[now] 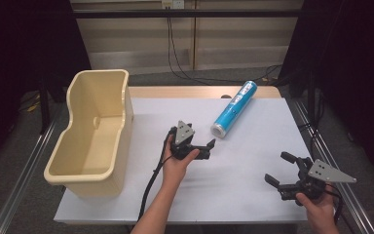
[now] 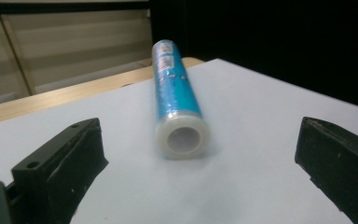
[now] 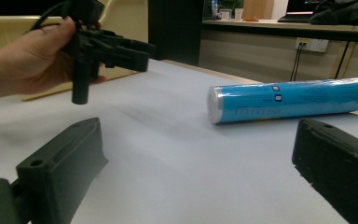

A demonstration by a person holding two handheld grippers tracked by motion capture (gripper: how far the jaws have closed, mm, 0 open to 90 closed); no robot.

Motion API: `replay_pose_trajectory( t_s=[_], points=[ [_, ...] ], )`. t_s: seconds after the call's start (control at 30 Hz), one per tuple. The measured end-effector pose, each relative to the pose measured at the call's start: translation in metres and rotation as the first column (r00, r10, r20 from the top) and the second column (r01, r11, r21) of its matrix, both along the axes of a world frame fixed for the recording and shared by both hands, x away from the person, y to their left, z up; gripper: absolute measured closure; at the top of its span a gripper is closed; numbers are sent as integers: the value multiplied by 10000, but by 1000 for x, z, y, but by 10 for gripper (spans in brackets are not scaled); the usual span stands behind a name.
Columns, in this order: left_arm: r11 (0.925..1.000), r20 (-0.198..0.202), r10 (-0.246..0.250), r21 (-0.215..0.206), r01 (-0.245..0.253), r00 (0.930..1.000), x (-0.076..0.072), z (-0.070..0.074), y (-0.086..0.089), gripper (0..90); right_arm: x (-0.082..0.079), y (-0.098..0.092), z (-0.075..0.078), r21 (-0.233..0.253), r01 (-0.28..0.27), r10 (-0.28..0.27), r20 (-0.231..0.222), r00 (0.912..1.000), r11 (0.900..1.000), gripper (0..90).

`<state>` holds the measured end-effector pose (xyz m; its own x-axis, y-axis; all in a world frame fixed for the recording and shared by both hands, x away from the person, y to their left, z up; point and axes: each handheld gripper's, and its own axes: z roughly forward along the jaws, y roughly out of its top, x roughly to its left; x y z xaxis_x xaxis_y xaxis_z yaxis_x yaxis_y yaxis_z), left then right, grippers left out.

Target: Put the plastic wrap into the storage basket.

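My left gripper [image 1: 198, 147], jaws apart, faces the blue film-wrapped cylindrical roll [image 1: 233, 108]; I should straddle its near end squarely. My right gripper [image 1: 281, 171] waits, jaws apart.

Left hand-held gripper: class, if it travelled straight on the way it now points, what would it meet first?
Probably the blue roll: its near white end faces the open left hand-held gripper, centred between the jaws. Depth is uncertain, but bare white table lies between.

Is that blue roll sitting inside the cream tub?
No, the blue roll lies on its side on the white tabletop, well apart from the cream tub.
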<state>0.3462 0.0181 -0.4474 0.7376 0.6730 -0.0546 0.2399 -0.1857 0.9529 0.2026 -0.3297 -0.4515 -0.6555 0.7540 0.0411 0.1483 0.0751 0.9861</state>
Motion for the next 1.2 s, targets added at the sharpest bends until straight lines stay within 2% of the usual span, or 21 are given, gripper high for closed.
replay_pose_trajectory(
  t_s=[0.1, 0.17, 0.2, 0.23, 0.33, 0.4, 0.43, 0.47, 0.5, 0.6, 0.63, 0.77, 0.93, 1.0, 1.07, 1.1, 1.2],
  points=[
    [10000, -173, -17, -71, 15, 9998, 5, -1, -5, 11, 0, 0, 0, -8, 41, -41, 18, 10000, 10000, 17],
    [9999, -378, -110, 64, 112, 9992, 12, -3, -12, 10, 0, 0, 0, -19, 35, -35, 6, 10000, 10000, 17],
    [9992, -497, -197, 330, 214, 9986, 16, -5, -18, 2, 1, -1, -1, -28, 19, -19, -21, 10000, 10000, 17],
    [9992, -610, -230, 302, 249, 9979, 18, -6, -22, 0, 1, -1, -1, -37, 40, -40, -32, 10000, 10000, 17],
    [9988, -538, -411, 235, 424, 9977, 22, -9, -27, 0, 1, -1, 0, -33, 74, -74, -19, 10000, 10000, 17],
    [9976, -813, -301, 599, 350, 9962, 29, -11, -36, 0, 1, -2, 0, 30, 58, -58, 11, 10000, 10000, 18],
    [9976, -813, -301, 599, 350, 9962, 29, -11, -36, 0, 1, -2, 0, 20, 58, -58, 9, 10000, 10000, 18],
    [9975, -997, -184, 655, 250, 9949, 32, -12, -38, 0, 1, -2, 0, 16, 60, -60, 5, 10000, 10000, 18],
    [9985, -1211, -134, 505, 196, 9925, 37, -14, -41, 0, 1, -2, -1, 9, 59, -59, -2, 10000, 10000, 18],
    [9946, -1239, 156, 1039, -26, 9922, 44, -15, -47, 0, 1, -2, 0, 11, 13, -13, -26, 10000, 10000, 18],
    [9918, -1093, 246, 1277, -105, 9937, 46, -16, -49, 0, 1, -1, 0, 15, 19, -19, -51, 10000, 10000, 19],
    [9875, -1370, 311, 1571, -93, 9901, 53, -15, -57, 10, 1, -1, -1, 11, -16, 16, -35, 10000, 10000, 20],
    [9852, -1711, 370, 1712, -73, 9846, 58, -17, -68, 28, 1, -2, 0, 23, -25, 25, -44, 10000, 10000, 20],
    [9824, -1841, 407, 1867, -57, 9821, 61, -18, -73, 40, 1, -2, -1, 20, -33, 33, -45, 10000, 10000, 20],
    [9775, -1822, 450, 2110, -56, 9822, 63, -21, -81, 47, 1, -2, -1, 8, -33, 33, -54, 10000, 10000, 20],
    [9775, -1822, 450, 2110, -56, 9822, 63, -21, -81, 54, 1, -2, -1, 8, -33, 33, -54, 10000, 10000, 20],
    [9688, -1796, 755, 2460, -295, 9808, 68, -23, -87, 58, 1, -2, 0, 0, -49, 49, -33, 10000, 10000, 22]
  ],
)
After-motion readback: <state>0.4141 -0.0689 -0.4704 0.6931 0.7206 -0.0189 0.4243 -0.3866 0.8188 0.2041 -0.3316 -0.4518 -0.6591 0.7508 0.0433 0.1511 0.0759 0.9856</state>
